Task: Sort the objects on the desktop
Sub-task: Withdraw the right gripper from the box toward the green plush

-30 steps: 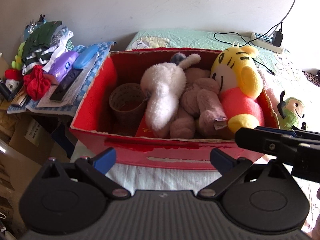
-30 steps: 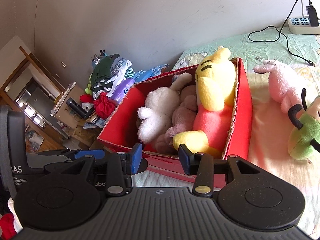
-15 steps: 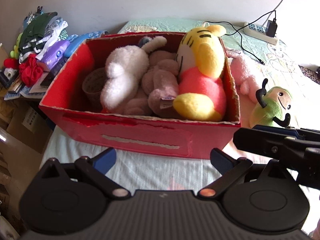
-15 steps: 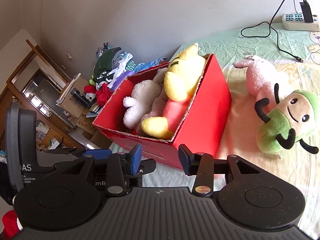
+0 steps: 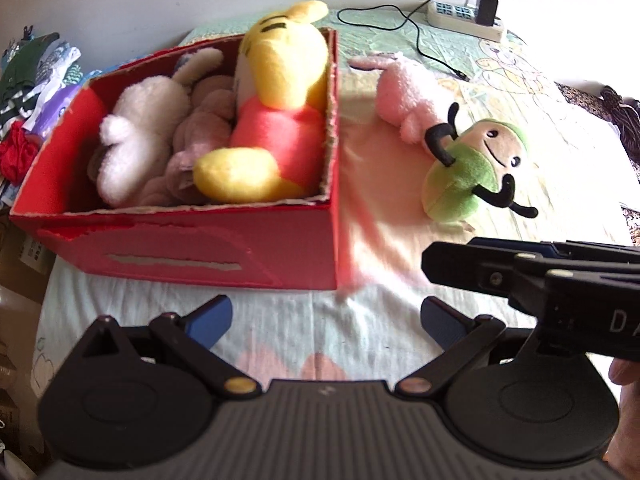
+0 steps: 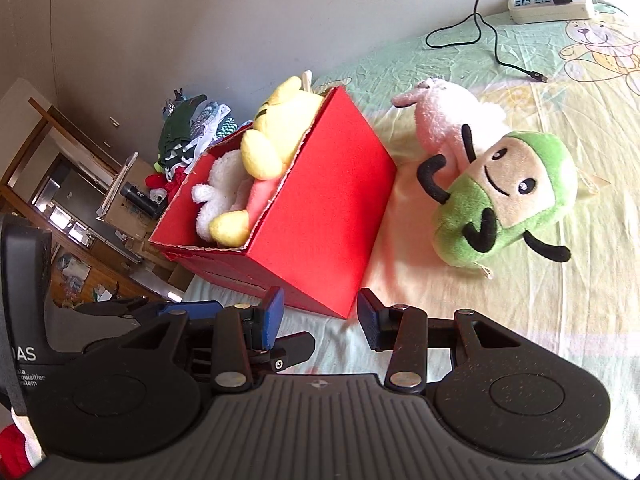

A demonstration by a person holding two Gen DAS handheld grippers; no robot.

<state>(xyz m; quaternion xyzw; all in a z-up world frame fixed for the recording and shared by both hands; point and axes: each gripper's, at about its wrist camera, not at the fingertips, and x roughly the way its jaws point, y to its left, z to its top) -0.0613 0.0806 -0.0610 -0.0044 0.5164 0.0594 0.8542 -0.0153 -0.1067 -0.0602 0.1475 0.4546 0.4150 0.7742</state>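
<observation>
A red cardboard box (image 5: 240, 248) (image 6: 320, 220) stands on the bed sheet, holding a yellow tiger plush (image 5: 276, 100) (image 6: 276, 136), a white plush (image 5: 140, 132) (image 6: 218, 196) and a mauve plush (image 5: 200, 120). Right of the box lie a green plush (image 5: 468, 176) (image 6: 504, 200) and, behind it, a pink plush (image 5: 408, 96) (image 6: 448, 120). My left gripper (image 5: 326, 320) is open and empty in front of the box. My right gripper (image 6: 320, 318) is open and empty near the box's front right corner, short of the green plush. It shows side-on in the left wrist view (image 5: 520, 272).
A power strip (image 5: 464, 20) (image 6: 552, 4) with a black cable (image 6: 492, 36) lies at the bed's far side by the wall. Folded clothes and small items (image 5: 36, 92) (image 6: 192, 132) are piled left of the box. A wooden cabinet (image 6: 72, 200) stands beyond the bed's left edge.
Both views have swung to the right: the box has slid left in frame and the green and pink plushes have come into fuller view. Both grippers stay open and empty.
</observation>
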